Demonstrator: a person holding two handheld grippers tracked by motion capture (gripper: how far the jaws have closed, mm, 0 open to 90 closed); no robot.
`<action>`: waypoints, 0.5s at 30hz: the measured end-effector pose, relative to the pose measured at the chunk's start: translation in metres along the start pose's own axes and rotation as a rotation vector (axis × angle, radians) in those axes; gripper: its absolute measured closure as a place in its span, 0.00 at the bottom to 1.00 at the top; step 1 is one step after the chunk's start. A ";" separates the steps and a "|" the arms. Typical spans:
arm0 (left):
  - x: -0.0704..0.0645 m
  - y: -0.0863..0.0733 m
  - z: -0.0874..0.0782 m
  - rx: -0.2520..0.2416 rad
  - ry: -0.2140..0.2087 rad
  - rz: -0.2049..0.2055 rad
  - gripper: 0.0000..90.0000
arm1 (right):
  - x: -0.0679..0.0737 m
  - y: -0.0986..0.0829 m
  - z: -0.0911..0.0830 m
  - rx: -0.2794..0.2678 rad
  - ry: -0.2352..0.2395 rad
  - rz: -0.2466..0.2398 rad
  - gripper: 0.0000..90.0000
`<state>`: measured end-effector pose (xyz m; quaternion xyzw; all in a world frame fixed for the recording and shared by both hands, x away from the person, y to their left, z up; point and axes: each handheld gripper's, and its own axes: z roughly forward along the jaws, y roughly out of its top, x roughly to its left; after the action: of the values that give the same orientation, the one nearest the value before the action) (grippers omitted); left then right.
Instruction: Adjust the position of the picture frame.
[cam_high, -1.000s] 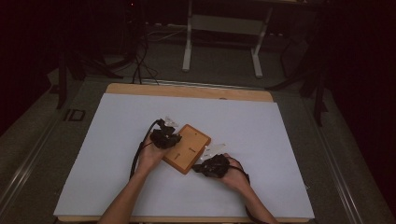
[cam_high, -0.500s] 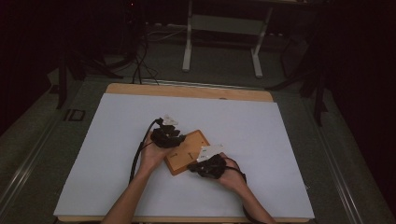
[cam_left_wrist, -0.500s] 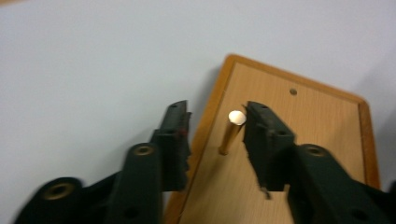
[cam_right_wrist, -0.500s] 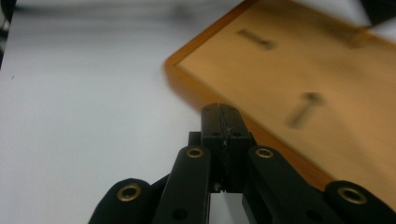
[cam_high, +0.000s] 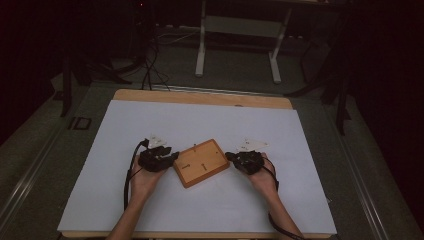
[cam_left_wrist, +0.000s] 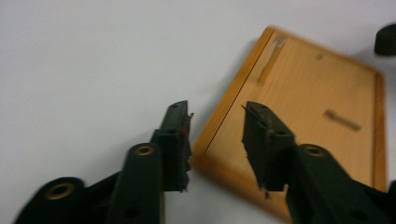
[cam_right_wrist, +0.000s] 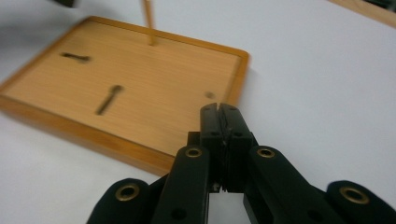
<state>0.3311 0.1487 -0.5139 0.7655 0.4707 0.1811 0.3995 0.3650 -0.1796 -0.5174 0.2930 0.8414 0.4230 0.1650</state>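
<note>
A shallow wooden tray (cam_high: 201, 163) lies tilted on the white mat (cam_high: 210, 120) at mid-table. It has a thin upright peg (cam_right_wrist: 148, 18), two dark slots (cam_right_wrist: 109, 99) and a small hole. My left gripper (cam_high: 170, 157) is at the tray's left corner. In the left gripper view it (cam_left_wrist: 217, 121) stands open with the tray (cam_left_wrist: 308, 93) rim between its jaws, one jaw outside over the mat, the other over the tray floor. My right gripper (cam_high: 234, 157) is at the tray's right corner. In its own view it (cam_right_wrist: 219, 109) is shut with nothing in it, tips just over the tray (cam_right_wrist: 140, 74) rim.
The mat covers a wooden table whose far edge (cam_high: 200, 97) shows bare. Beyond it are a dark floor with cables (cam_high: 150, 70) and a white desk frame (cam_high: 237, 30). Black cables trail from both grippers along the person's forearms.
The tray has turned to lie flatter across the table. My right gripper moved off the tray's near side out to its right corner. My left gripper shifted left and nearer.
</note>
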 end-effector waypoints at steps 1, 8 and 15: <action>0.002 -0.002 0.000 0.021 0.008 0.000 0.74 | -0.002 -0.001 0.001 0.004 -0.009 0.012 0.99; 0.005 -0.013 0.000 0.095 0.023 -0.010 0.98 | -0.009 -0.011 0.007 0.043 -0.029 0.050 0.99; -0.002 -0.016 0.010 0.175 0.027 0.050 1.00 | -0.010 -0.015 0.015 0.070 -0.017 0.048 0.99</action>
<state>0.3272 0.1467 -0.5327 0.8065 0.4710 0.1592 0.3200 0.3749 -0.1836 -0.5382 0.3224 0.8470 0.3944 0.1517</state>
